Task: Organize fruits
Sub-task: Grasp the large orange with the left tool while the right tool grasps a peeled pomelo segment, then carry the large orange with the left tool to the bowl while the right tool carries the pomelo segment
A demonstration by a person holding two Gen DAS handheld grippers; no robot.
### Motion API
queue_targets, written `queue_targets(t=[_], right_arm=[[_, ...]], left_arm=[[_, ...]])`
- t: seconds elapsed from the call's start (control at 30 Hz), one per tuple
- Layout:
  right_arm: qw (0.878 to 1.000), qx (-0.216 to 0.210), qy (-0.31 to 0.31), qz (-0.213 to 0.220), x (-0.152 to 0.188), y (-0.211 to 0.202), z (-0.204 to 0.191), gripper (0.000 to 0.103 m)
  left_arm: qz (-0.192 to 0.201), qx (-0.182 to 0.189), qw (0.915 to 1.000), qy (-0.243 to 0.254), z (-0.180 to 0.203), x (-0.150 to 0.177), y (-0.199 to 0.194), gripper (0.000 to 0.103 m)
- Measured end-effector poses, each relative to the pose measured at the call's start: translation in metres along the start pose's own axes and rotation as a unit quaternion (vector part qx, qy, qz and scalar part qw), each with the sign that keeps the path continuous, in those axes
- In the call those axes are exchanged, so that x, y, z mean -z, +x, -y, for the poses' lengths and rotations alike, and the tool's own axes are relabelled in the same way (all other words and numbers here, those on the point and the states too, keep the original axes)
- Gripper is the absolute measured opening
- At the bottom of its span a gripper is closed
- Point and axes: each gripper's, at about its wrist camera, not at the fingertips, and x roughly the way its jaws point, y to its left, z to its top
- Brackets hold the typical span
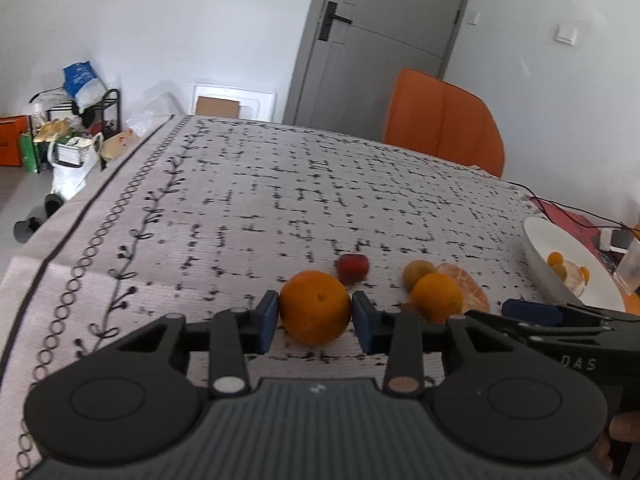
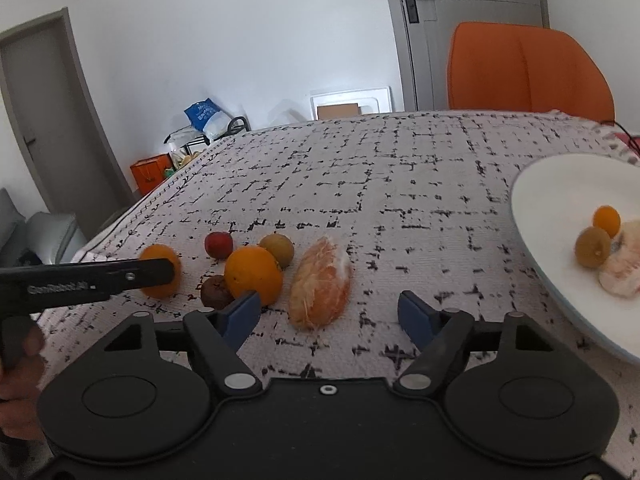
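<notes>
On the patterned tablecloth (image 1: 280, 184) my left gripper (image 1: 315, 314) is shut on a whole orange (image 1: 315, 307), its blue pads pressing both sides. That orange (image 2: 160, 276) shows again in the right wrist view, behind the left gripper's finger (image 2: 120, 276). My right gripper (image 2: 328, 312) stands open, and a peeled orange piece (image 2: 320, 284) lies between its pads, untouched. Left of the piece lie a second orange (image 2: 253, 276), a yellow-green fruit (image 2: 277, 249), a small red fruit (image 2: 218, 245) and a dark brown fruit (image 2: 216, 292).
A white plate (image 2: 560, 208) at the right holds two small orange fruits (image 2: 606, 220) and a peeled piece (image 2: 622, 276). An orange chair (image 2: 528, 68) stands behind the table. Thin cables (image 1: 560, 208) run past the plate. The table's left edge (image 1: 80, 216) drops to a cluttered floor.
</notes>
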Motion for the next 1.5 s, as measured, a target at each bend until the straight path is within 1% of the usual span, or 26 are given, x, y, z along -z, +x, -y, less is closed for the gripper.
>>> queue_targets(t=[0.1,0.17,0.33,0.37,0.43,0.47,0.5,0.6,0.83,0.97,1.13,1.23,1.37,1.5], right_arm=[[1.000,-0.006,-0.002,-0.001,-0.003,0.004,-0.003,0.075],[1.000,-0.003,-0.012,-0.002,-0.005,0.008,-0.006,0.075],[1.000,0.000,-0.027,-0.001,-0.008,0.015,-0.012,0.064],[1.000,0.000,-0.030,0.000,-0.007,0.016,-0.013,0.061],[0.999,0.003,-0.035,0.002,-0.007,0.016,-0.013,0.049],[0.999,0.007,-0.036,0.002,-0.007,0.015,-0.013,0.039],[0.999,0.008,-0.035,0.001,-0.008,0.014,-0.012,0.033],[1.000,-0.008,-0.027,-0.002,-0.008,0.011,-0.006,0.031],[1.000,-0.005,-0.017,0.001,-0.003,-0.001,0.000,0.029],[1.000,-0.004,-0.006,0.008,-0.001,-0.012,0.007,0.029],[1.000,0.000,0.002,0.027,-0.003,-0.029,0.016,0.029],[0.999,-0.007,0.022,0.035,-0.006,-0.038,0.026,0.029],[0.999,-0.002,0.029,0.045,-0.007,-0.050,0.036,0.029],[0.998,0.011,0.040,0.050,-0.005,-0.057,0.047,0.029]], left_arm=[[0.001,-0.009,0.9999,-0.006,-0.005,0.001,-0.005,0.038],[0.001,-0.013,0.9999,-0.008,-0.008,0.001,-0.007,0.038],[0.006,-0.025,0.9996,-0.014,-0.015,0.000,-0.014,0.038],[0.007,-0.027,0.9995,-0.015,-0.015,0.000,-0.015,0.038],[0.009,-0.029,0.9994,-0.016,-0.017,0.000,-0.018,0.038],[0.009,-0.030,0.9994,-0.017,-0.017,0.000,-0.019,0.038],[0.009,-0.031,0.9993,-0.017,-0.017,0.000,-0.019,0.038],[0.010,-0.030,0.9994,-0.016,-0.016,0.001,-0.021,0.038],[0.014,-0.019,0.9997,-0.010,-0.007,0.000,-0.024,0.038],[0.017,-0.014,0.9998,-0.004,0.001,-0.002,-0.025,0.038],[0.022,-0.008,0.9997,0.006,0.014,-0.005,-0.026,0.038],[0.024,-0.003,0.9996,0.013,0.023,-0.007,-0.025,0.038],[0.025,0.006,0.9994,0.022,0.035,-0.008,-0.023,0.038],[0.026,0.015,0.9991,0.030,0.046,-0.011,-0.021,0.038]])
